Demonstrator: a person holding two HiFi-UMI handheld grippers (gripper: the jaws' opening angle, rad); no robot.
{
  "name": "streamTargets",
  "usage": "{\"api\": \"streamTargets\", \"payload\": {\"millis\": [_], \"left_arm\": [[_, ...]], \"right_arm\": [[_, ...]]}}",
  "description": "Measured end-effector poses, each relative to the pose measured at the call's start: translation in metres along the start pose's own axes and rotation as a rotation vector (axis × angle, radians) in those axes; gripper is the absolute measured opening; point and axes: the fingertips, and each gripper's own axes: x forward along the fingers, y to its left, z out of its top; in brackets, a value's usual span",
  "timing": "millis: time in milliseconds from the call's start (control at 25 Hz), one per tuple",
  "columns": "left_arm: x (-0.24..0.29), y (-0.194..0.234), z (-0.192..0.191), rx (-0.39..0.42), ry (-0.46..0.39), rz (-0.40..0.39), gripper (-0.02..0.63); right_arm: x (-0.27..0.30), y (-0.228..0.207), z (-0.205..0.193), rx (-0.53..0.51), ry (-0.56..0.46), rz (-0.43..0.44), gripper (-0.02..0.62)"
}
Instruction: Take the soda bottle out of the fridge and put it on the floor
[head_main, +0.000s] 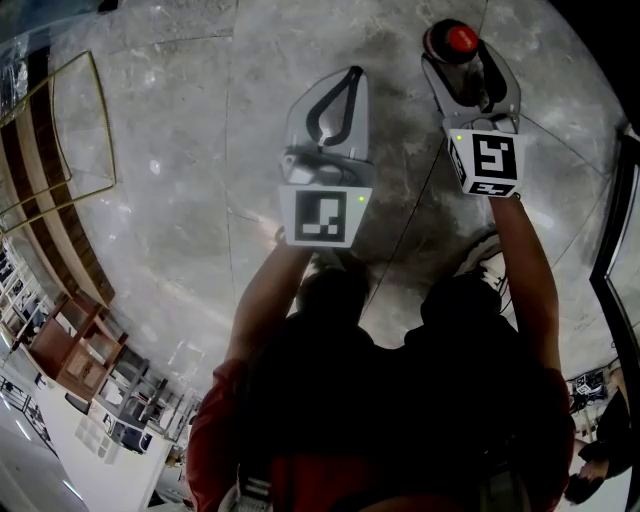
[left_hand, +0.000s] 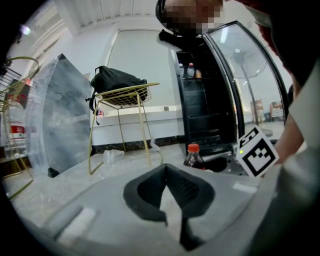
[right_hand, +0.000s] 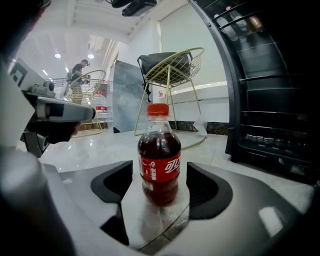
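A small soda bottle (right_hand: 159, 160) with dark drink, a red label and a red cap stands upright on the pale marble floor (head_main: 180, 120). My right gripper (right_hand: 160, 187) is open around it, one dark pad on each side with a gap between each pad and the bottle. From the head view I see the bottle's red cap (head_main: 461, 40) between the right gripper (head_main: 466, 68) jaws. My left gripper (head_main: 352, 74) hovers to the left of it, shut with nothing held, its tips touching. The left gripper view shows that left gripper (left_hand: 166, 172) and the bottle (left_hand: 194, 156) beyond it.
The black fridge (left_hand: 205, 110) stands close ahead on the right with its glass door (left_hand: 250, 85) swung open; it also fills the right gripper view's right side, fridge (right_hand: 272, 100). A gold wire chair (left_hand: 125, 95) carrying a black bag stands behind. A leaning grey slab (left_hand: 65, 115) is at left.
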Motion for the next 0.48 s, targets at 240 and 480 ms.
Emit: {"api": "streamTargets", "payload": {"millis": [240, 480], "left_arm": [[-0.002, 0.003, -0.001, -0.014, -0.003, 0.014, 0.000], [-0.008, 0.005, -0.008, -0.026, 0.010, 0.026, 0.000]], "right_arm": [[-0.029, 0.009, -0.007, -0.008, 0.002, 0.012, 0.321], [-0.060, 0.009, -0.009, 0.028, -0.013, -0.010, 0.321]]}}
